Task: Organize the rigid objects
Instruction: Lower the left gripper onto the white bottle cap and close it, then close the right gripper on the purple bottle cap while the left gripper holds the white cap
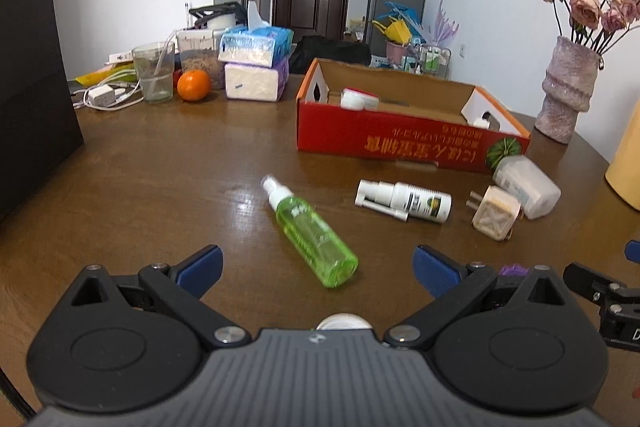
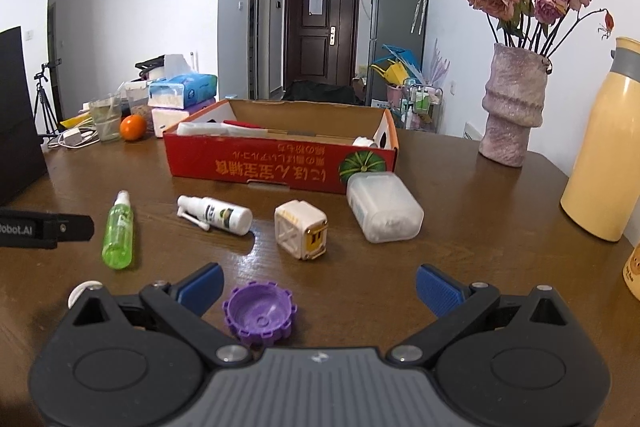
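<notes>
On the brown table lie a green spray bottle [image 1: 310, 229] [image 2: 117, 231], a white nasal spray bottle [image 1: 404, 201] [image 2: 216, 215], a white cube plug [image 1: 495, 213] [image 2: 301, 229] and a frosted cotton-swab box [image 1: 526, 181] [image 2: 384, 207]. Behind them stands an open red cardboard box [image 1: 400, 139] [image 2: 260, 163] with a few white items inside. A purple gear-shaped cap [image 2: 258, 317] lies between my right gripper's fingers. My left gripper [image 1: 318, 269] is open just behind the green bottle's base. My right gripper [image 2: 318, 289] is open around the cap without touching it.
A pink vase [image 1: 568, 91] [image 2: 514, 107] with dried roses stands far right, a yellow flask [image 2: 604, 143] beside it. At the back left are tissue packs [image 1: 256, 61], an orange [image 1: 193, 85], a glass [image 1: 154, 73] and chargers. A black panel [image 1: 28, 75] stands at left.
</notes>
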Tool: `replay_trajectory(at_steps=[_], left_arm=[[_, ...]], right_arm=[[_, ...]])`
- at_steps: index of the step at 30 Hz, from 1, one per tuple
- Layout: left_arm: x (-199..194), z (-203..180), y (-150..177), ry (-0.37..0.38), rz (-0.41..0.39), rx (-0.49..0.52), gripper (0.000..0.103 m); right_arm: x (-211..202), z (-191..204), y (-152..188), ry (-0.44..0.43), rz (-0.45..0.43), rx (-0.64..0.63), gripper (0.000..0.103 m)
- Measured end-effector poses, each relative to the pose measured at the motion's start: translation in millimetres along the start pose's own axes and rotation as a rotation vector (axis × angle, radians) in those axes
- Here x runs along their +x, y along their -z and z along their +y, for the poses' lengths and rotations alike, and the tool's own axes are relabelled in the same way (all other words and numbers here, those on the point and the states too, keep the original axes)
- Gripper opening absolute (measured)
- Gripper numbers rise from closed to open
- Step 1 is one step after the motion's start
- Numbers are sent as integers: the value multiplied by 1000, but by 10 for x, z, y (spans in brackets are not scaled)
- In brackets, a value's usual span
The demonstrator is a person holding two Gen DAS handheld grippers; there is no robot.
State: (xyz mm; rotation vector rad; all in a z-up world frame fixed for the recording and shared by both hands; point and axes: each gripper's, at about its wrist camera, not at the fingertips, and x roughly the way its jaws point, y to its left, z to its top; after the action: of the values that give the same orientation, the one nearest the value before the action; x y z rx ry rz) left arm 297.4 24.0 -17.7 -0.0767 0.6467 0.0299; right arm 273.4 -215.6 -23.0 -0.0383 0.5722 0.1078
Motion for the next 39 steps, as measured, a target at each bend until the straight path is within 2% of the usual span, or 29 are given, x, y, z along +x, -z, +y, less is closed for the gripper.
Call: replay_trajectory(at_steps=[11,15,21,25,28,30,32,33,39], left_arm=[[137,-3,330,-16,67,38,103],[200,-25,423,-23,83,47,103],[164,-94,498,-31,45,73,103],[171,-125,511,-19,32,80,89],[206,-135,527,5,46,86,69],[219,-136,538,15,47,89,60],[209,-162,555,16,35,106,45],[205,-176,562,25,31,114,41],[168,-181,572,56,-6,117,41]], right_arm=[[54,20,214,-17,14,25,103],[64,15,279,-24,-6,34,102],[91,21,314,-29,-17,40,102],[115,35,340,-32,-17,41,102],[115,51,350,-31,-21,38,102],[119,64,362,-31,-23,35,102],[130,76,375,-26,-21,30,102],[140,82,379,-24,-17,28,102],[177,115,394,-23,-12,20,102]])
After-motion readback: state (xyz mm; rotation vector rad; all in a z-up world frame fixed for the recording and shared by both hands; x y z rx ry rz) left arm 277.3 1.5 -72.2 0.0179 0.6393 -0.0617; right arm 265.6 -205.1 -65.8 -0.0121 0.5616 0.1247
